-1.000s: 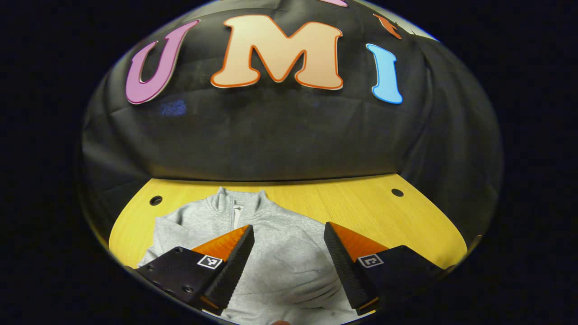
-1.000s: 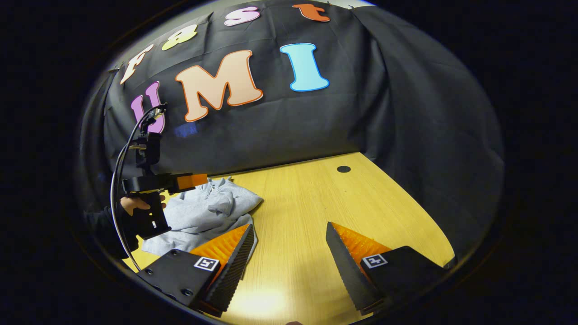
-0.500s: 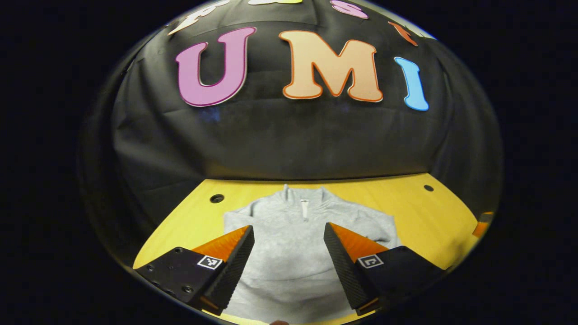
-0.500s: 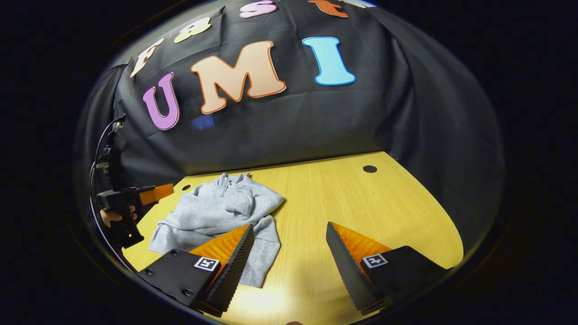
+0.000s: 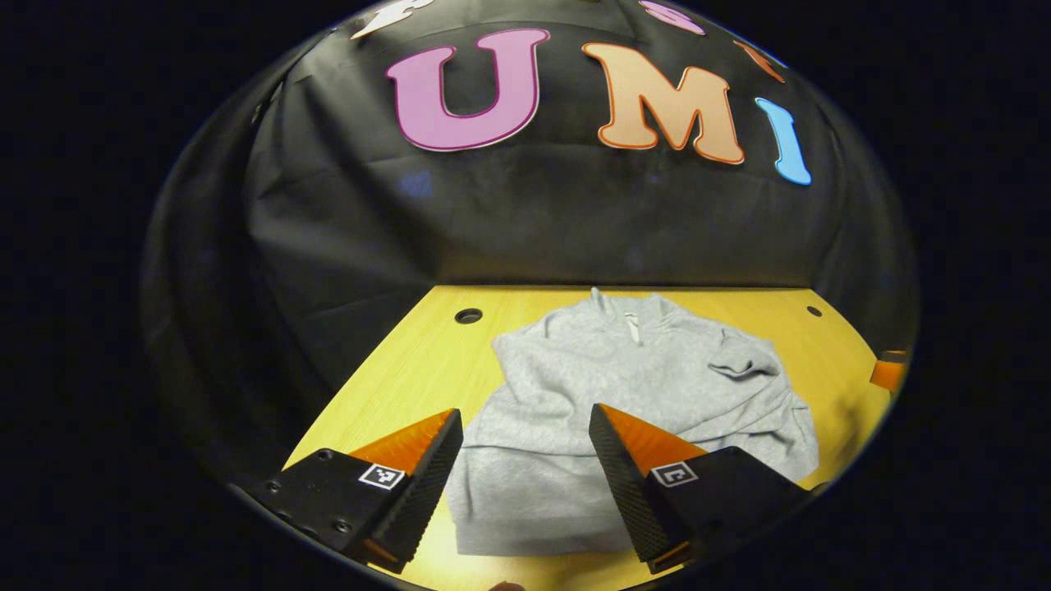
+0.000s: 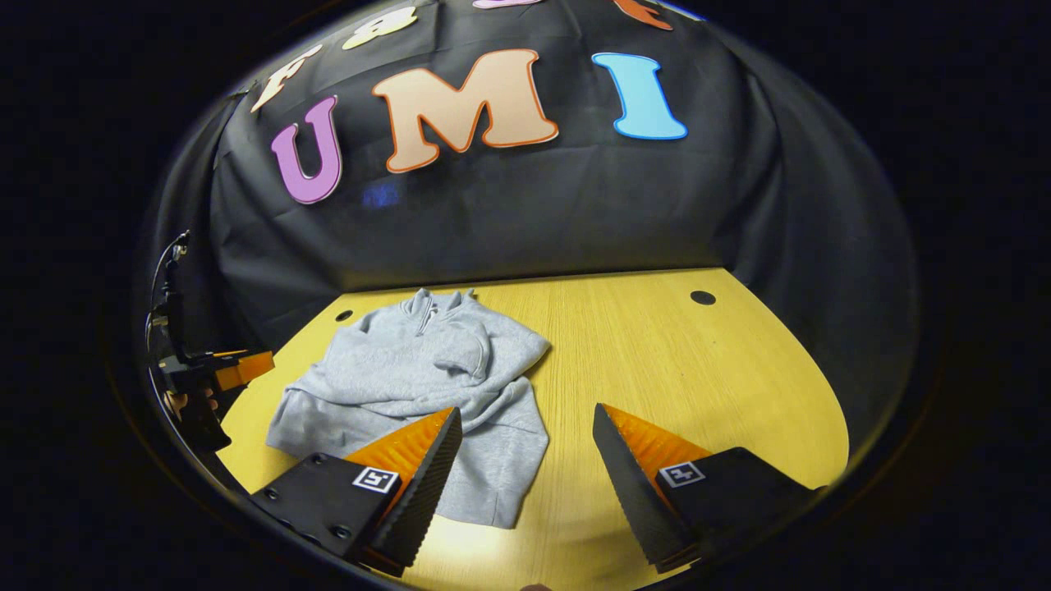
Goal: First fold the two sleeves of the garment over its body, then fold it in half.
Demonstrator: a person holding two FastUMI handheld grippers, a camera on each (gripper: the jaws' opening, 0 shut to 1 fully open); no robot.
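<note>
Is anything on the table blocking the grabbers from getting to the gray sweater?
Nothing visible does. The gray sweater lies alone on the bare yellow table, with both the left gripper and right gripper open above it.

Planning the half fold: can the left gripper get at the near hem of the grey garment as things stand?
Probably yes. The left gripper is open above the garment, its near hem lies flat on the table, and the right gripper stands off to the side.
</note>
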